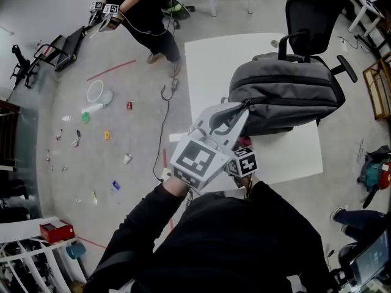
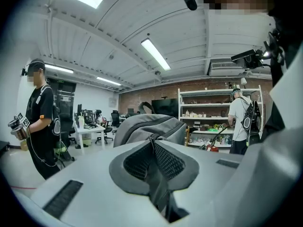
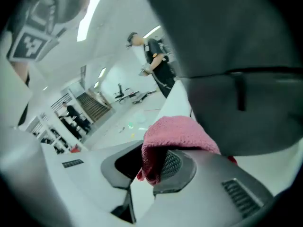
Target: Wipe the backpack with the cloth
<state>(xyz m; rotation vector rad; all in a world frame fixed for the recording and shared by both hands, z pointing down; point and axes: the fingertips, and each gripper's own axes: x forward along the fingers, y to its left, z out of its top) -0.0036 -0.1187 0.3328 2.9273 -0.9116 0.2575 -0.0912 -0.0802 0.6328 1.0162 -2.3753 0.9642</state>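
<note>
Backpack: the grey backpack [image 1: 284, 93] lies on its side on the white table [image 1: 214, 66], toward the right edge, with its length running roughly along the near edge.
Strap: a dark webbing strap [image 2: 158, 188] comes off the backpack's left end and runs down between the left gripper's jaws.
Left gripper: the left gripper [image 2: 154, 148] is clenched on that strap. It reaches in over the table's near edge, its marker cube [image 1: 197, 160] facing up.
Right gripper: the right gripper [image 3: 156, 164] grasps a fold of the cloth between its jaw tips. In the head view only its own cube [image 1: 245, 162] shows, tucked under the left gripper at the near edge.
Cloth: the pink terry cloth [image 3: 177, 134] is bunched over the jaw tips, close against the backpack's grey side, which fills the upper right of the right gripper view. That view is blurred, so contact cannot be told.
Chair: a black office chair [image 1: 311, 17] stands just beyond the table's far right corner, behind the backpack.
Other person: a person in black [image 1: 146, 11] stands on the floor off the far left corner, also holding grippers.
Floor: small items [image 1: 107, 135] lie scattered well left of the table.
</note>
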